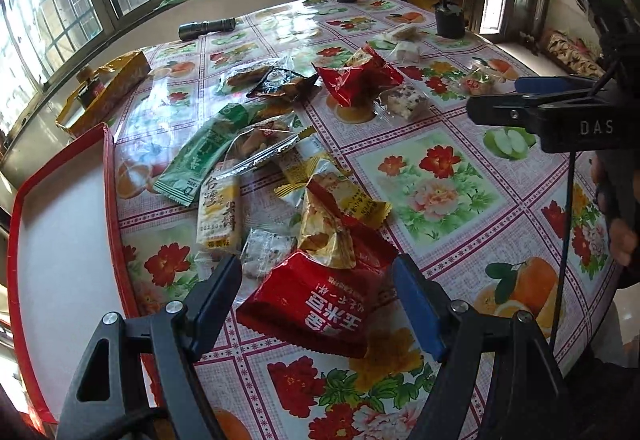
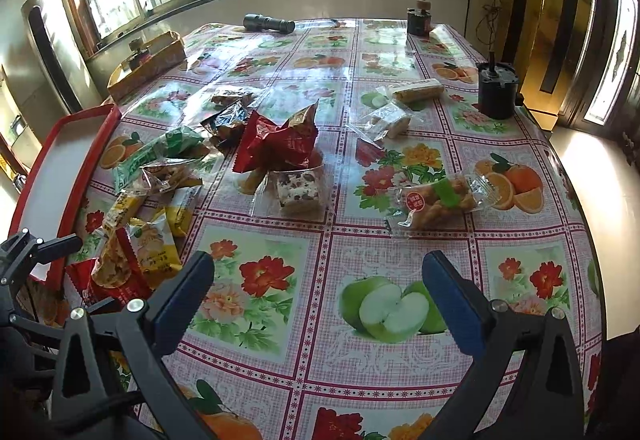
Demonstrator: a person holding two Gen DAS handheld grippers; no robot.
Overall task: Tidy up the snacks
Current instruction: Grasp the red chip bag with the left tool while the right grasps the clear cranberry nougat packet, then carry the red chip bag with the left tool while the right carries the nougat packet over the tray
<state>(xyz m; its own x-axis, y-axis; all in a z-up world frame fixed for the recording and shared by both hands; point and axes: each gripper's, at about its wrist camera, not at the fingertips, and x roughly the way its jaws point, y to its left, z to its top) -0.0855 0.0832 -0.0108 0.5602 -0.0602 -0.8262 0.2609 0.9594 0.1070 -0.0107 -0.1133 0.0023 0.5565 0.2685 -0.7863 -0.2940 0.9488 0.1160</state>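
The fingers (image 1: 218, 300) of the left gripper (image 1: 316, 304) stand wide apart on either side of a red snack packet (image 1: 316, 304) lying on the flowered surface (image 1: 460, 175). The right gripper (image 2: 316, 304) is wide too, holding nothing. Beyond lies the snack pile (image 1: 256, 155), beside a red-rimmed tray (image 1: 60, 207). Farther off sits a flashlight (image 2: 269, 23).

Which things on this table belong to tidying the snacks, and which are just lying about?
Belong to the job:
red snack packet between the open left gripper fingers
green packet
nougat bar
red tray

Just lying about:
torch
two black motors
yellow box
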